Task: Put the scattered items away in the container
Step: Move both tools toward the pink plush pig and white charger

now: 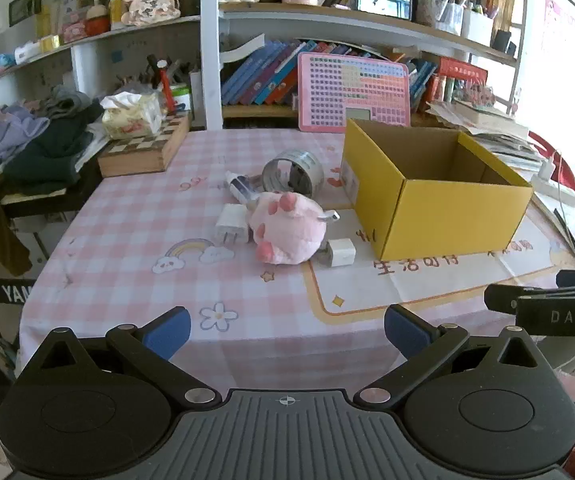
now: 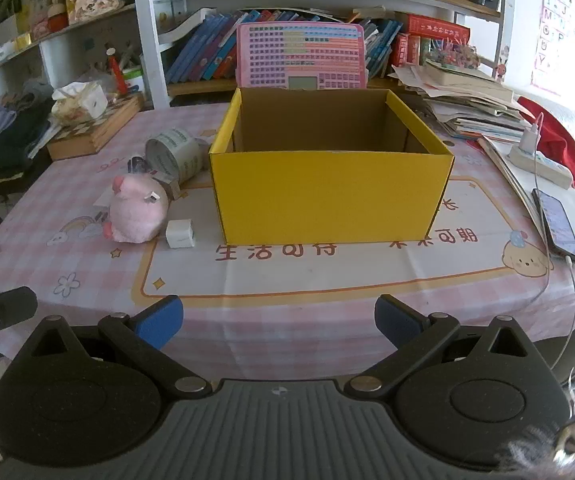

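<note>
An open yellow cardboard box (image 1: 439, 204) (image 2: 327, 196) stands on the pink checked tablecloth and looks empty. Left of it lie a pink plush pig (image 1: 287, 228) (image 2: 137, 212), a white cube charger (image 1: 339, 253) (image 2: 180, 233), a white plug adapter (image 1: 230, 224), a roll of tape (image 1: 293, 170) (image 2: 175, 156) and a small tube-like item (image 1: 241, 186). My left gripper (image 1: 287, 330) is open and empty, near the table's front edge. My right gripper (image 2: 279, 320) is open and empty, in front of the box.
A wooden chess box (image 1: 143, 148) with a tissue pack sits at the back left beside a clothes pile (image 1: 35, 140). A pink keyboard toy (image 1: 353, 92) leans behind the box. Papers, a power strip (image 2: 539, 162) and a phone (image 2: 557, 226) lie at the right.
</note>
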A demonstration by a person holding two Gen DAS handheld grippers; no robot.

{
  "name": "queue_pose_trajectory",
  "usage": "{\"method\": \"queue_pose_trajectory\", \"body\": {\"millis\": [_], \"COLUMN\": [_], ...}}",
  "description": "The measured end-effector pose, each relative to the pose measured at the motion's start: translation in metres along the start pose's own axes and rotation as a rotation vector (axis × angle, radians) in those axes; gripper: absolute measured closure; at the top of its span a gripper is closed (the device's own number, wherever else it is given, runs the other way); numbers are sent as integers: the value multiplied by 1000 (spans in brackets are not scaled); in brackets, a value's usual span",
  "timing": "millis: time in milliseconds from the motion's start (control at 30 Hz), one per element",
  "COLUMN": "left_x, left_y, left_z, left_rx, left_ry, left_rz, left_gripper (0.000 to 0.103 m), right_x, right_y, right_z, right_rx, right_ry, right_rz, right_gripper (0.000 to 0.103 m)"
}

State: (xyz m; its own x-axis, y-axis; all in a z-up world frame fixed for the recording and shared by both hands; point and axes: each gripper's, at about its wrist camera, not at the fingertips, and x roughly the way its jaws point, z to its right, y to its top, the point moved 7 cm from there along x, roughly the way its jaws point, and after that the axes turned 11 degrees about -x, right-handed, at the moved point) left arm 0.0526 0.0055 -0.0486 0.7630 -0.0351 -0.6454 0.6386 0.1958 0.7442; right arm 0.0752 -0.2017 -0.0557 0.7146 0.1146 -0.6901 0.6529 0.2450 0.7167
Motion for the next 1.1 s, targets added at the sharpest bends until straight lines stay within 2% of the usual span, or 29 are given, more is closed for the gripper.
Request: {"method": "queue_pose_trajectory", "body": {"millis": [400, 667, 833, 1100], "left_x": [-3, -4, -8, -3], "left_y": [-1, 0, 4, -1], "left_z": [-2, 2, 0, -7], "left_rx": [-15, 25, 14, -20], "left_ry": [-26, -30, -24, -14], "left_rz": [5, 1, 17, -26], "left_gripper": [0, 0, 0, 0], "right_x": [1, 4, 5, 5], "right_y": [0, 2, 3, 3], "right_z": [-7, -22, -21, -17], "right_rx": [-12, -38, -37, -34], "right_ry": [17, 102, 111, 94], "right_rz": [1, 21, 22, 13], "right_gripper": [0, 0, 0, 0]}}
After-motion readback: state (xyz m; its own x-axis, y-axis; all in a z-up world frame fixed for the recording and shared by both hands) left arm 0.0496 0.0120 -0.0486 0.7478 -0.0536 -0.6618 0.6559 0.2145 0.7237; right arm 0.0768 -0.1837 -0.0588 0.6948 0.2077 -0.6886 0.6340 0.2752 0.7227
